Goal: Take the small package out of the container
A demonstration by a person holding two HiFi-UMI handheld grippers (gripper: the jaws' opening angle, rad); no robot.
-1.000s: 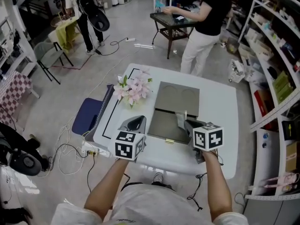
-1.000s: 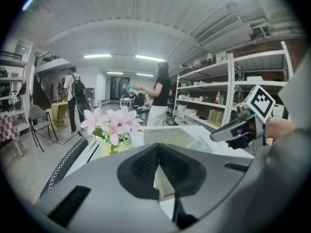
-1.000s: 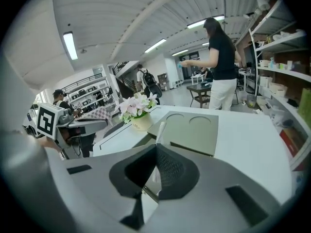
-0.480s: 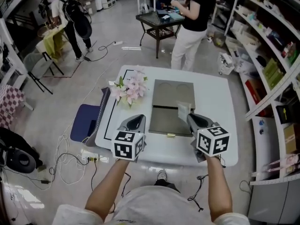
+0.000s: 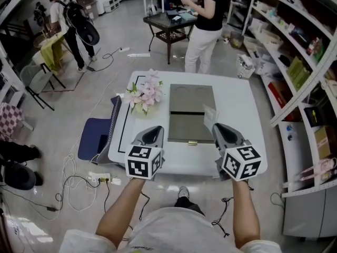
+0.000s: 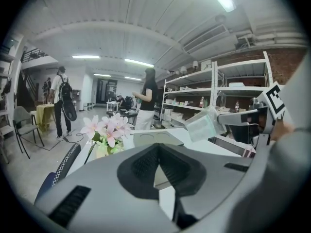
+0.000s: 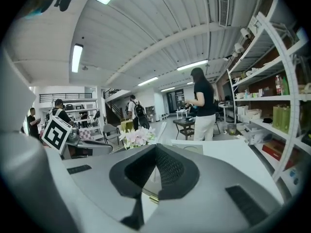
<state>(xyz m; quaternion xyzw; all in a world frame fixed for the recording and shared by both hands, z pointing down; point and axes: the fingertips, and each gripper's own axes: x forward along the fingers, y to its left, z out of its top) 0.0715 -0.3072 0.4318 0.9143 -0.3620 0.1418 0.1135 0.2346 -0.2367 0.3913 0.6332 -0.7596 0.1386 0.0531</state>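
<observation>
Held clear of the container (image 5: 181, 128): a small package (image 5: 209, 117), flat, pale and translucent. Pinched by its lower edge in the closed right tool (image 5: 215, 125), standing upright with a slight tilt, just above the box's right edge. Seen edge-on as a thin pale sliver from the right gripper view. Lying open on the white surface (image 5: 237, 104): a shallow grey-brown box, lid folded flat to the far side, two round hollows in it, gold clasp at the near edge.

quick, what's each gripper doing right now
left gripper: closed, nothing between its jaws
right gripper: closed on the small package
</observation>
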